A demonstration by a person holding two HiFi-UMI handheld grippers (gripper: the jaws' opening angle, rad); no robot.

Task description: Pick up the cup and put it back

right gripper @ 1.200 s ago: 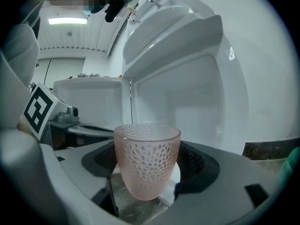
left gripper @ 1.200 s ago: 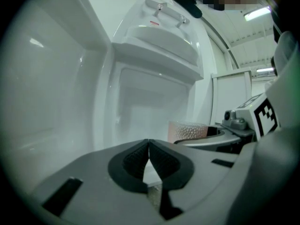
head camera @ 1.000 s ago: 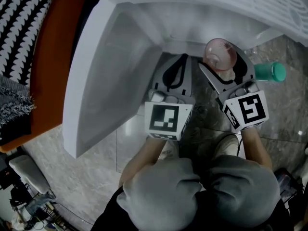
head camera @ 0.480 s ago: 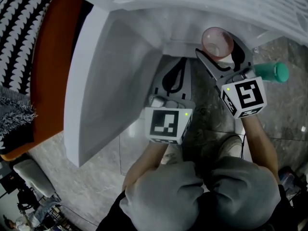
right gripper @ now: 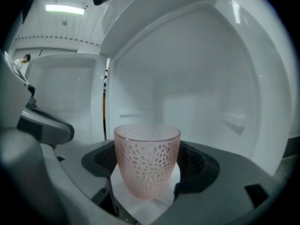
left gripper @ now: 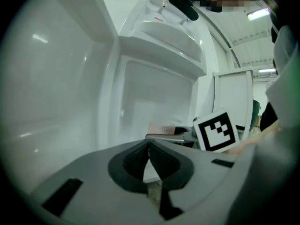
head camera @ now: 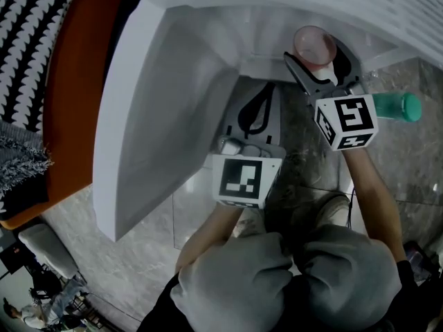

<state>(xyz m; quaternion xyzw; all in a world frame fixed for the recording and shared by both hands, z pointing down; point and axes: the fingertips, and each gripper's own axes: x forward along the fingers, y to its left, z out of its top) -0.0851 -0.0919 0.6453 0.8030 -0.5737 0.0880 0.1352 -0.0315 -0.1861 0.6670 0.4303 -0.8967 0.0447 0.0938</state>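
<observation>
A pink frosted cup (right gripper: 147,159) with a pebbled pattern stands upright between the jaws of my right gripper (right gripper: 149,165), which is shut on its sides. In the head view the cup (head camera: 315,45) is at the mouth of the open white fridge compartment (head camera: 208,54), with the right gripper (head camera: 320,64) reaching in. My left gripper (head camera: 255,113) hangs lower and to the left, below the compartment's edge; its jaws meet in the left gripper view (left gripper: 149,162) with nothing between them. The cup (left gripper: 161,128) shows faintly there beside the right gripper's marker cube (left gripper: 215,131).
The open fridge door (head camera: 149,123) stands at the left. A green bottle (head camera: 394,107) sits at the right on the grey stone floor (head camera: 304,164). An orange surface (head camera: 76,81) with striped cloth lies far left. The compartment's white walls (right gripper: 197,78) surround the cup.
My right gripper has carried the cup upward and farther into the fridge compartment. The left gripper has stayed about where it was.
</observation>
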